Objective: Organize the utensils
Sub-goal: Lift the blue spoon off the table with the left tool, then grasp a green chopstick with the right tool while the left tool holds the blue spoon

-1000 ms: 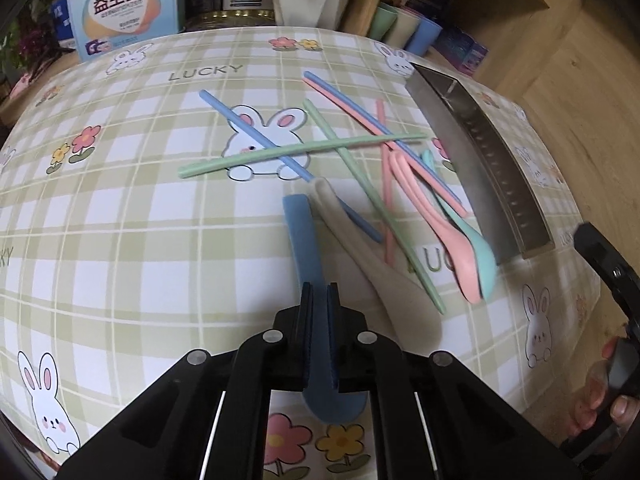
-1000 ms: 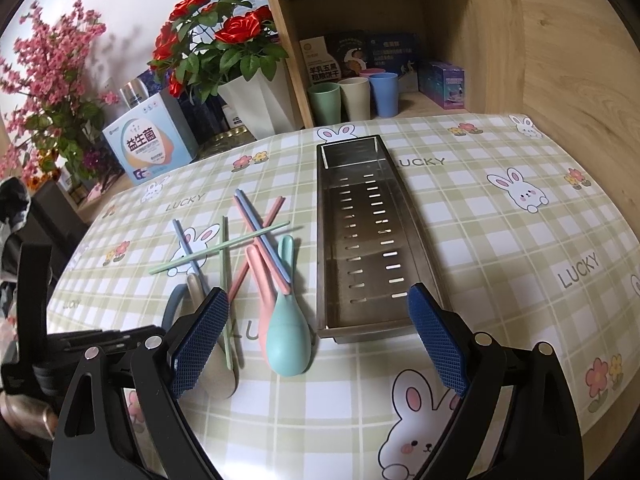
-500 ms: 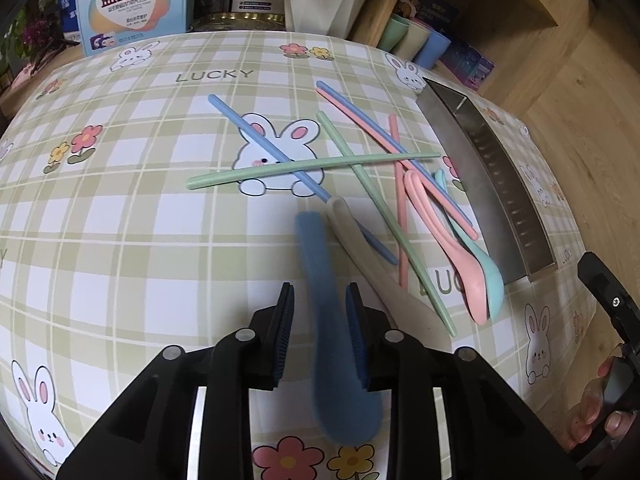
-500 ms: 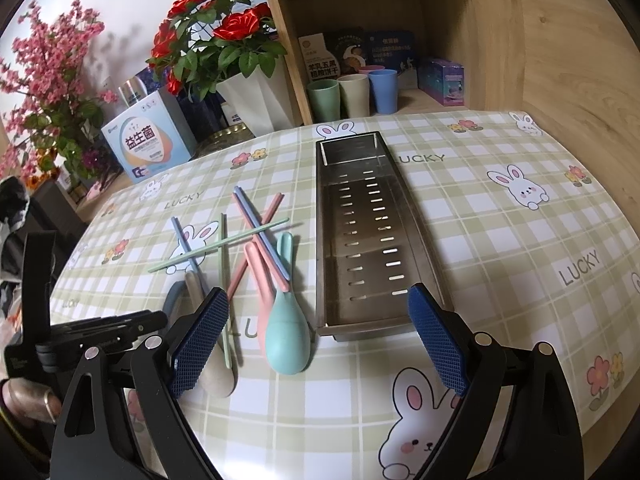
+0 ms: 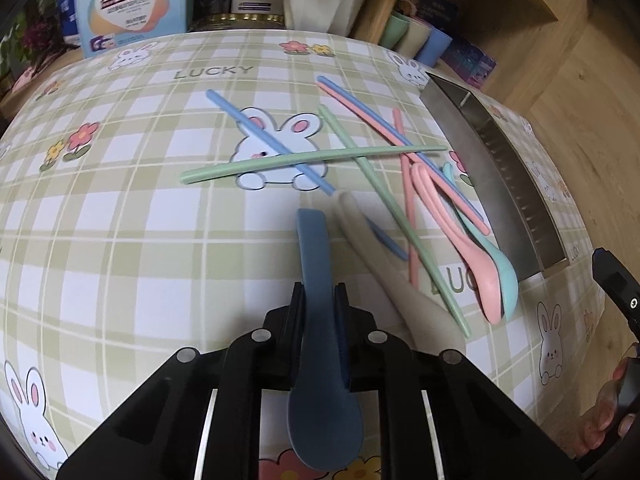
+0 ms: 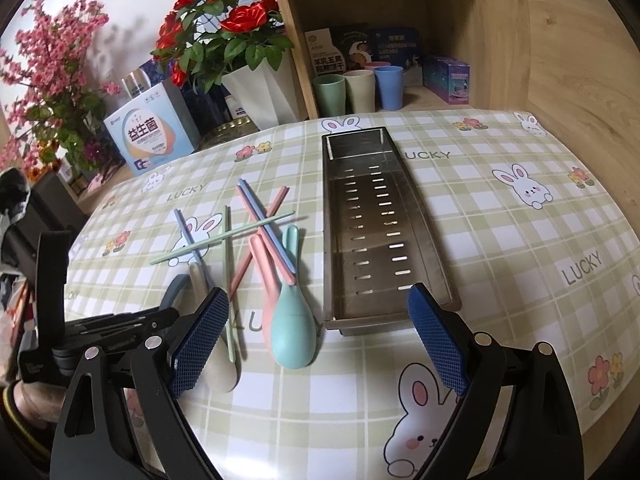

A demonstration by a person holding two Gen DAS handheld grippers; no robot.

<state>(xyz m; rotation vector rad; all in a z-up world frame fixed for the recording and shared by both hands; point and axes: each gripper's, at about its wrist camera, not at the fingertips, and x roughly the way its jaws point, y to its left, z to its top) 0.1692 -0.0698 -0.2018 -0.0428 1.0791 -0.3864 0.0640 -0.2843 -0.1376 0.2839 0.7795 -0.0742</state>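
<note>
My left gripper (image 5: 320, 300) has a dark blue spoon (image 5: 316, 248) between its jaws, which are closing, and the pads press on its handle. The bowl points back toward the camera. A beige spoon (image 5: 376, 256) lies just right of it. Further right lie a pink spoon (image 5: 448, 224) and a teal spoon (image 5: 502, 276), among crossed green chopsticks (image 5: 312, 158), blue chopsticks (image 5: 268, 140) and pink chopsticks (image 5: 408, 200). The long steel tray (image 6: 372, 240) stands empty right of the pile. My right gripper (image 6: 320, 344) hangs open over the table's near edge, holding nothing.
A checked bunny tablecloth (image 6: 500, 240) covers the table. At the back stand a flower pot (image 6: 264, 92), a printed box (image 6: 152, 136) and a wooden shelf with three cups (image 6: 360, 88). A person's hand (image 5: 612, 412) holds the other gripper at the right.
The left gripper held the blue spoon a second ago, opened around it half a second ago, and has closed on its handle again. The right gripper has not moved.
</note>
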